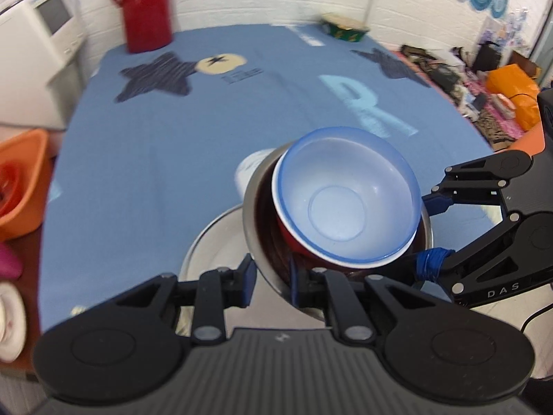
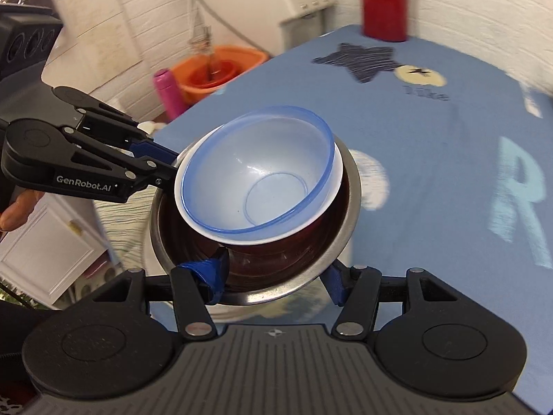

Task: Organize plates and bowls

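Note:
A translucent blue bowl point(image 1: 345, 200) point(image 2: 262, 173) nests tilted in a red bowl with a white inside point(image 1: 293, 242) point(image 2: 311, 228), and both sit in a steel bowl point(image 1: 250, 214) point(image 2: 352, 186). My left gripper point(image 1: 271, 282) point(image 2: 166, 159) is shut on the steel bowl's near-left rim, one finger inside and one outside. On the opposite rim my right gripper point(image 2: 273, 282) point(image 1: 432, 231) grips the same way, its wrapped blue finger point(image 2: 211, 273) inside the bowl. A steel plate point(image 1: 211, 245) lies under the stack.
The blue cloth with stars and letters point(image 1: 172, 138) covers the table. A red thermos point(image 1: 147, 7) point(image 2: 383, 0) stands at the far edge, with a green tin point(image 1: 345, 27) near it. An orange basin point(image 1: 20, 186) point(image 2: 217, 65), a pink bottle point(image 2: 167, 93) and white dishes point(image 1: 10, 321) sit off the left side.

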Motion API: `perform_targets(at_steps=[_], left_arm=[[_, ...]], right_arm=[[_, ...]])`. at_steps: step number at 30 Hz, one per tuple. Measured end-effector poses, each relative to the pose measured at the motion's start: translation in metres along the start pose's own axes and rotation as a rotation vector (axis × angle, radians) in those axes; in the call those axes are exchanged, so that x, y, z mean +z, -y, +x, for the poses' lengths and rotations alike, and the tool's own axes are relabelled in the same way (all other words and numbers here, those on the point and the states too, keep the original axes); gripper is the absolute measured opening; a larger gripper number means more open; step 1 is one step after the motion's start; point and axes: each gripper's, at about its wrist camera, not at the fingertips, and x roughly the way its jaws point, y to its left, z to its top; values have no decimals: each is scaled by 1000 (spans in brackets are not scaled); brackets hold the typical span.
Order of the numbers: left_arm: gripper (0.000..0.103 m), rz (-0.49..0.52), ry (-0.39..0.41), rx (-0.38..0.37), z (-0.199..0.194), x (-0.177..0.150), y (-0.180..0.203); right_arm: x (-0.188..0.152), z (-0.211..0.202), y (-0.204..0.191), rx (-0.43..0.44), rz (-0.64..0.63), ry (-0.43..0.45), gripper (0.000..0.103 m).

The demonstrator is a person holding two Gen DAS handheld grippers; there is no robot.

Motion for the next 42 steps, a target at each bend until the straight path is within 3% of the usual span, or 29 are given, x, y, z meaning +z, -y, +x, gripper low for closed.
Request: perform_targets(at_steps=[7, 14, 16, 20, 23, 26, 31, 38, 42], left_arm=[[9, -71, -46, 25, 12, -39, -27], [11, -66, 5, 10, 15, -48, -30], [15, -61, 17, 16, 13, -48, -30], [37, -64, 50, 57, 4, -44, -35], [38, -83, 70, 58, -4, -39, -39], [55, -95, 111, 31, -15, -34, -38], [56, -67, 172, -3, -28, -16, -17], [65, -18, 205, -119, -16, 14, 38], [67, -21, 191, -179, 5, 25, 73]], right_arm=[[-5, 41, -19, 49, 1, -73, 43], [-2, 41, -23, 26, 4, -85, 46], [-3, 37, -25, 2, -11, -79, 46], [-2, 23, -29, -50, -49, -58, 47], [-5, 7, -26, -58, -46, -26, 47], [-11, -11, -18, -79, -22, 14, 47], [-31, -36, 3, -105, 86, 81, 48], [-68, -58, 36, -134, 273, 187, 48], [-86, -70, 52, -218, 357, 257, 48]])
